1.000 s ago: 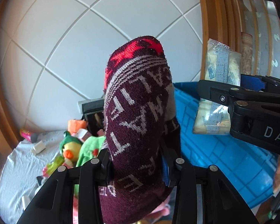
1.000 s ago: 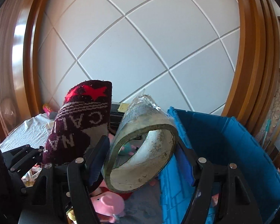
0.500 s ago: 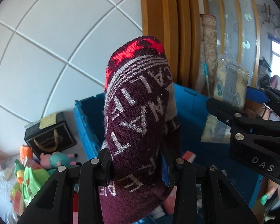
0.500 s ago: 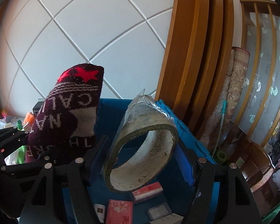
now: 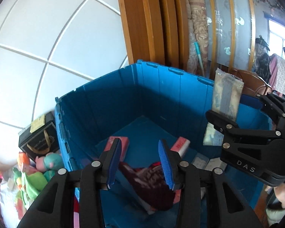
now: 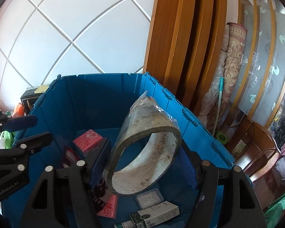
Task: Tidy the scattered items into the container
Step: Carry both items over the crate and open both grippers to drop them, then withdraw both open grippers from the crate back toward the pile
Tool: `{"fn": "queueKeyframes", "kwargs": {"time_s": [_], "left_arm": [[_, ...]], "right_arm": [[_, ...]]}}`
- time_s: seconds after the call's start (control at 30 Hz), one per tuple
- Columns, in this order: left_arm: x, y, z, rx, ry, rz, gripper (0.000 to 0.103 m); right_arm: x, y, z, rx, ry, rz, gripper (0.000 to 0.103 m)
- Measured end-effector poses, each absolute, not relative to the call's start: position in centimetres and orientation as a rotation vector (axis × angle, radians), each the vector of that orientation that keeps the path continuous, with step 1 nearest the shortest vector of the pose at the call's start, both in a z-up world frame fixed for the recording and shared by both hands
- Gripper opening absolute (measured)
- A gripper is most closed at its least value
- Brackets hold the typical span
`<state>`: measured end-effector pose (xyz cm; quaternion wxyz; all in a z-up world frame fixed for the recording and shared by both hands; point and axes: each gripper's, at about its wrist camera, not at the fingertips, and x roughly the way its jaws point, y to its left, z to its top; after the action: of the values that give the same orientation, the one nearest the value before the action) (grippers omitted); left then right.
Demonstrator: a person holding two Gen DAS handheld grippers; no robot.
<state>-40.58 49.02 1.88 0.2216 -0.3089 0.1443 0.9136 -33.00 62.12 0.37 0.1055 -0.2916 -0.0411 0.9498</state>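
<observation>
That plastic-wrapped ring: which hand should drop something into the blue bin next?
Right. The right gripper grips the wrapped ring above the blue bin; the left gripper is opening, its sock already inside.

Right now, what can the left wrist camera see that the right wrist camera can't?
Only the left view shows the plush toys outside the bin and the opening left tongs, the sock dropped below them. Only the right view shows the white carton. Both show the blue bin and the right tongs holding the wrapped ring.
</observation>
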Motion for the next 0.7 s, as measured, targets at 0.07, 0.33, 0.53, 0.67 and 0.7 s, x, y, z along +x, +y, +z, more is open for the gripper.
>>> {"fn": "queueKeyframes", "kwargs": {"time_s": [0.07,0.33,0.53,0.67,0.7], "left_arm": [[-40.3,49.0,2.2,-0.833,0.409,2.532,0.062],[-39.3,47.8,2.3,-0.806,0.407,2.552,0.081],[-38.2,44.4,2.2,-0.804,0.349,2.588,0.087],[-37.1,40.9,1.8,-0.802,0.317,2.641,0.089],[-36.8,39.9,1.7,-0.801,0.309,2.659,0.09]], "right_arm": [[-32.9,62.3,0.3,-0.856,-0.105,2.8,0.07],[-32.5,62.3,1.4,-0.789,-0.089,2.808,0.097],[-31.7,61.0,1.5,-0.791,-0.066,2.83,0.103],[-30.5,59.1,1.7,-0.774,-0.042,2.867,0.103],[-30.1,58.5,1.8,-0.768,-0.036,2.882,0.103]]}}
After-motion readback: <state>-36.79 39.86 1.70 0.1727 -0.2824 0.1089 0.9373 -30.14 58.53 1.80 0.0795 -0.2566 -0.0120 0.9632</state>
